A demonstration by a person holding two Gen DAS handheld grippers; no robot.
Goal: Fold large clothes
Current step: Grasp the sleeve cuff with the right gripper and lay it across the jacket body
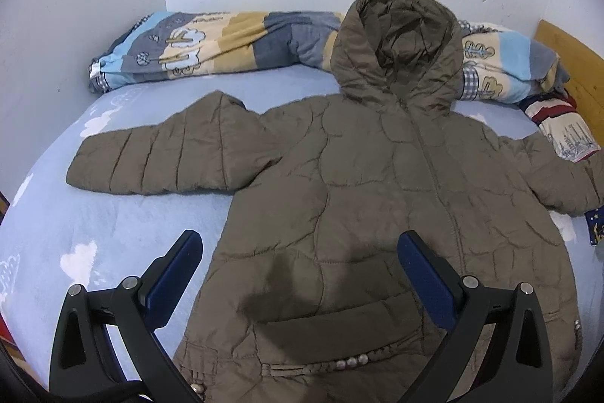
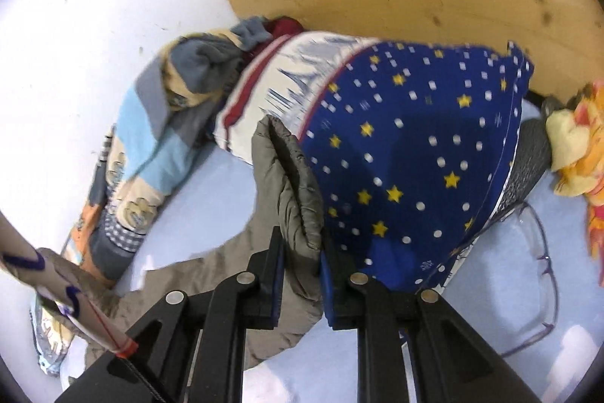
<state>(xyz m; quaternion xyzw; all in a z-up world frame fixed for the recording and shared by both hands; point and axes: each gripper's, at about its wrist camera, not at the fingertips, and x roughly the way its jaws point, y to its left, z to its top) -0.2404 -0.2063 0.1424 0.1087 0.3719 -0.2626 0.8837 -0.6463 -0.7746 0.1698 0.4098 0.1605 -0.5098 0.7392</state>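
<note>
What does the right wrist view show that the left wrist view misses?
Only the right wrist view: the right gripper shut on the jacket sleeve, and glasses beside the starry pillow. Only the left wrist view: the open left gripper over the spread jacket, hood up. Both: patchwork blanket, blue sheet.

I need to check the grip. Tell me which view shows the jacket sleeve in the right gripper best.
The right wrist view: the right gripper is shut on the sleeve of the brown puffer jacket, bunched beside the starry pillow. The left wrist view shows only that sleeve's upper part at the frame edge.
</note>
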